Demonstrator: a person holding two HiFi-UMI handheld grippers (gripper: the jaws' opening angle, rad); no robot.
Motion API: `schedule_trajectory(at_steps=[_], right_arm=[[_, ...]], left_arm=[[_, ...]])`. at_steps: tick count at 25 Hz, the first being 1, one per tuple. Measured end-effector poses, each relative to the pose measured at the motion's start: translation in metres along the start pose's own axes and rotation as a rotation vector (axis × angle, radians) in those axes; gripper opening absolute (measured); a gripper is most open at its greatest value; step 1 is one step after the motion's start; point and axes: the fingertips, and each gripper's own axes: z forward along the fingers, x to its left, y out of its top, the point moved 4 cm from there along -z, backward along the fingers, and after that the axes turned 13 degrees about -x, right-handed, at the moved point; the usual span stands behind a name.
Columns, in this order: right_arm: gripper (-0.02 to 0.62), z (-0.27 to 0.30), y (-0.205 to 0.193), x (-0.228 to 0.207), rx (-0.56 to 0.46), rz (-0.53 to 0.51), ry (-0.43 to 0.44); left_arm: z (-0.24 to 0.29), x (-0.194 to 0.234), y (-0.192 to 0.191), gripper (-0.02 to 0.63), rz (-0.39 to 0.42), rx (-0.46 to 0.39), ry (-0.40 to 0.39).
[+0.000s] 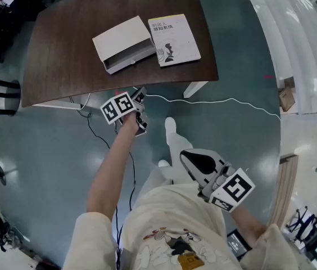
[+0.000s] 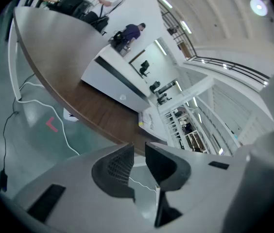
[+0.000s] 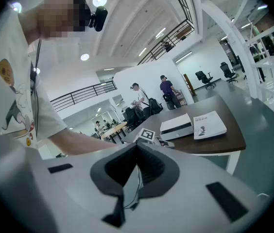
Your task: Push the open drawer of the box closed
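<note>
Two tongs are held off the worktop (image 1: pixel 63 66). Left tongs (image 1: pixel 140 97) are parted narrowly, nothing gripped, near the worktop edge. Box (image 1: pixel 123 38) is lying on the worktop, drawer (image 1: pixel 129 61) partly out, book (image 1: pixel 173 39) touching it. Right tongs (image 1: pixel 186 155) are closed, empty.

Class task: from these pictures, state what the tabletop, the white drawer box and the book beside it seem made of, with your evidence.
Tabletop: probably wood or wood-look laminate, dark brown, satin; faint streaky grain.
White drawer box: likely cardboard, matt; thin walls, crisp edges.
Book: paper, smooth printed cover; thin and flat.
</note>
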Motion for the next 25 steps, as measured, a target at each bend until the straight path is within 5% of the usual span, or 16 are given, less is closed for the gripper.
schedule_trajectory(at_steps=[6,10,17,25], right_arm=[[0.006,-0.042,-0.013,0.045,-0.016,-0.023,-0.151],[0.006,-0.06,-0.019,0.06,-0.016,-0.059,-0.224],[0.006,-0.07,-0.034,0.082,0.043,-0.107,-0.219],[0.006,-0.087,-0.053,0.082,0.087,-0.08,-0.247]], left_arm=[[-0.177,-0.074,-0.063,0.006,0.359,-0.046,-0.054],[-0.273,-0.114,-0.085,0.006,0.523,-0.106,-0.047],[-0.351,-0.148,-0.132,0.006,0.534,-0.074,0.004],[-0.387,-0.183,-0.166,0.005,0.534,-0.061,-0.037]])
